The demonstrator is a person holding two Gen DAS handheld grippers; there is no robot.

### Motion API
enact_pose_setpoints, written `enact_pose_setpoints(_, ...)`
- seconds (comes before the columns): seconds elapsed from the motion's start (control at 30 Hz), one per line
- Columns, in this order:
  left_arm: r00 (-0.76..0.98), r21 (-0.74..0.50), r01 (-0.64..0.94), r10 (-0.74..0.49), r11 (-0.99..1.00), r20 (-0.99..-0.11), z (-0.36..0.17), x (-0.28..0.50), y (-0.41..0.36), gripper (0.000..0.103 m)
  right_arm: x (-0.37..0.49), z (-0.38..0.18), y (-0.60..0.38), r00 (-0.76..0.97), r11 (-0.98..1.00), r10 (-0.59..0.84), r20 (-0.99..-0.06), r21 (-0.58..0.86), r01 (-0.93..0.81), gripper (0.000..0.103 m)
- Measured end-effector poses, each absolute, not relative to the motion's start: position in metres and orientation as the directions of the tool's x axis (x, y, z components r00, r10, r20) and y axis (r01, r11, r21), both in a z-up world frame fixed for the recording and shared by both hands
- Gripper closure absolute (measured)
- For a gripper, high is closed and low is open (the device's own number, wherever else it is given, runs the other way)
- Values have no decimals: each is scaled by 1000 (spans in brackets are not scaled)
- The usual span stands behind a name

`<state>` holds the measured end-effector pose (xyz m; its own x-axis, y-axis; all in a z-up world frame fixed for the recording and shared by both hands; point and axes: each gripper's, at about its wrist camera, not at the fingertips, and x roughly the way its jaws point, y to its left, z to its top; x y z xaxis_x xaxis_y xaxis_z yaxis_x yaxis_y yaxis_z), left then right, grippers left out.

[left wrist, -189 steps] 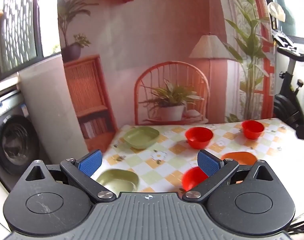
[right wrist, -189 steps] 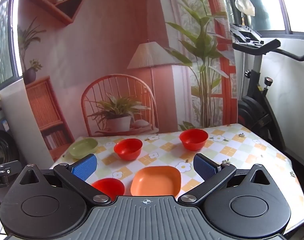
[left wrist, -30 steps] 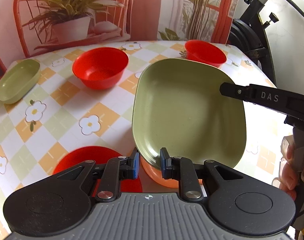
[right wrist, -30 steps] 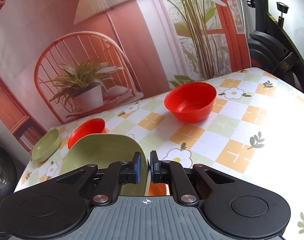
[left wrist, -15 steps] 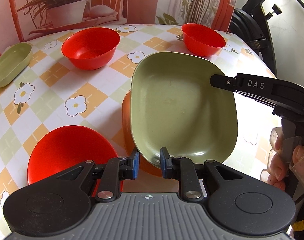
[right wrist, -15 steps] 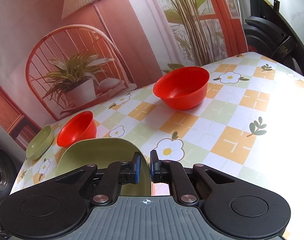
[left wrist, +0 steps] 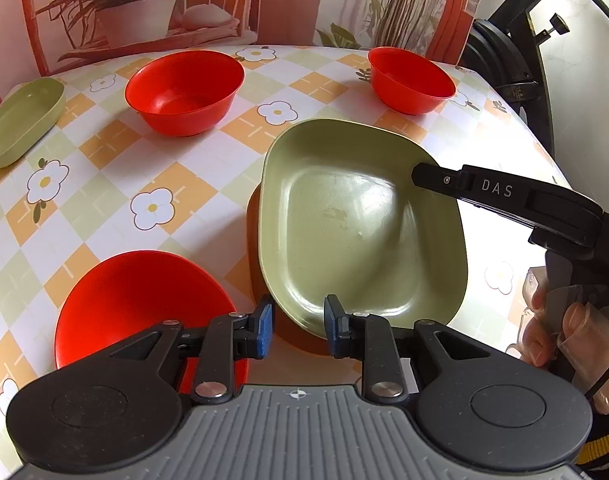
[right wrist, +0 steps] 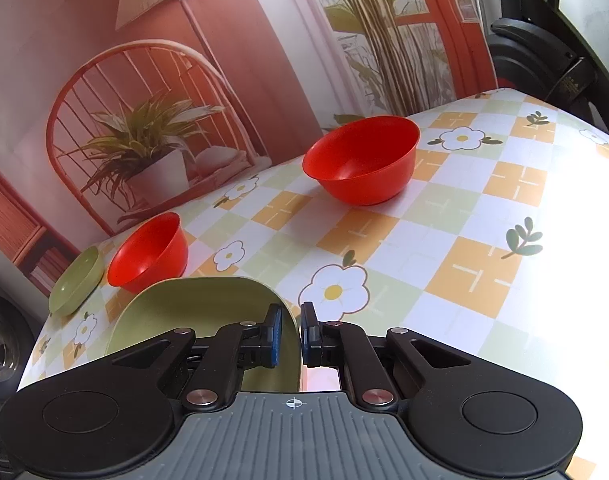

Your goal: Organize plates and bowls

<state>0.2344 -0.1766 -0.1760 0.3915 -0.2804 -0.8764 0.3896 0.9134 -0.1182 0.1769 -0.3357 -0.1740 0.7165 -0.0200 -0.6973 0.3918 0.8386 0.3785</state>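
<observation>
Showing only leftward: orange plate (left wrist: pixel 253 216) beneath green plate (left wrist: pixel 360 224).

The orange plate (left wrist: pixel 253 216) is mostly hidden beneath the green plate (left wrist: pixel 356 220); only its nine o'clock edge is seen.

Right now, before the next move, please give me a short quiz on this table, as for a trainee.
1. Count: how many red bowls stand on the table?
2. True or false: the large green plate lies on top of the orange plate.
3. Choose one: the second green plate lies
A) alone at the far left edge of the table
B) inside a red bowl
C) under the orange plate

Key: 1. three; 2. true; 3. A
</observation>
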Motion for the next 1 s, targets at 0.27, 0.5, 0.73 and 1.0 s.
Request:
enact_pose_setpoints(0.27,385,-117,402,-283,908,-878,-173,230,-175,73,177,-176,-334,715,841,-17,-699,376,388,93)
enact_pose_setpoints(0.5,387,-100,400,-266,911,-883,-174,228,-173,70,175,-170,-333,712,846,-40,-701,355,397,84)
enact_pose_setpoints(0.73,388,-102,401,-270,910,-881,-172,227,-170,68,168,-163,-329,706,858,-46,-707,333,390,83)
enact_pose_setpoints(1.0,433,-103,405,-290,908,-854,-158,220,-160,68,164,-163,-315,677,883,-50,-734,284,374,78)
